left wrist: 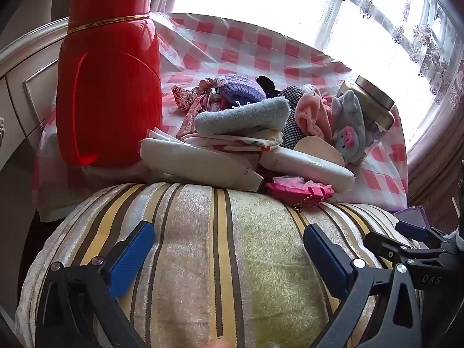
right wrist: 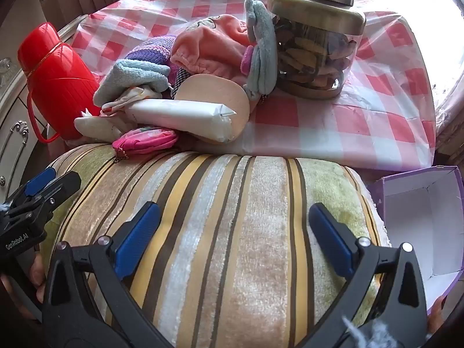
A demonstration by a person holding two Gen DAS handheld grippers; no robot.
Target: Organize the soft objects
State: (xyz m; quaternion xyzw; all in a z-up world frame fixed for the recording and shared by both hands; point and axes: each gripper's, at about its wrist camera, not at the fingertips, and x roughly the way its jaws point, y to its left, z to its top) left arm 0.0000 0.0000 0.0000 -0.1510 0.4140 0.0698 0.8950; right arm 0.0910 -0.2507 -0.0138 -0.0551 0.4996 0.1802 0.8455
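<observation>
A: What is the biggest thing here?

B: The striped cushion [right wrist: 232,232], plush, in cream, yellow, green and brown bands. It fills the near part of both views. Everything else I place against it.

A: And beyond it?

B: A table under a red-and-white checked cloth [right wrist: 362,110]. On the cloth, beyond the cushion's left end, stands a red flask [left wrist: 110,87] with a gold band. Beyond the cushion's middle is the heap of soft things: a light blue towel [left wrist: 243,116], a purple knitted piece [left wrist: 240,87], a pink fleece piece [right wrist: 208,49], a grey plush toy [right wrist: 261,43], white packets [right wrist: 185,116]. A small pink pouch [right wrist: 145,142] with a bead chain lies at the cushion's far edge. Right of the heap stands a glass jar [right wrist: 316,46] with a metal lid. Off the cushion's right end is an open purple box [right wrist: 420,217], white inside.

A: Any writing?

B: "DAS" on the black frame in the left view, and "GenRobot.AI" on the left tool's body in the right view. Small marks on the white packets are too tiny to read.

A: The jaws?

B: The left gripper [left wrist: 229,249] is spread wide over the cushion, gripping nothing. The right gripper [right wrist: 235,232] likewise, fully released above the cushion.
</observation>
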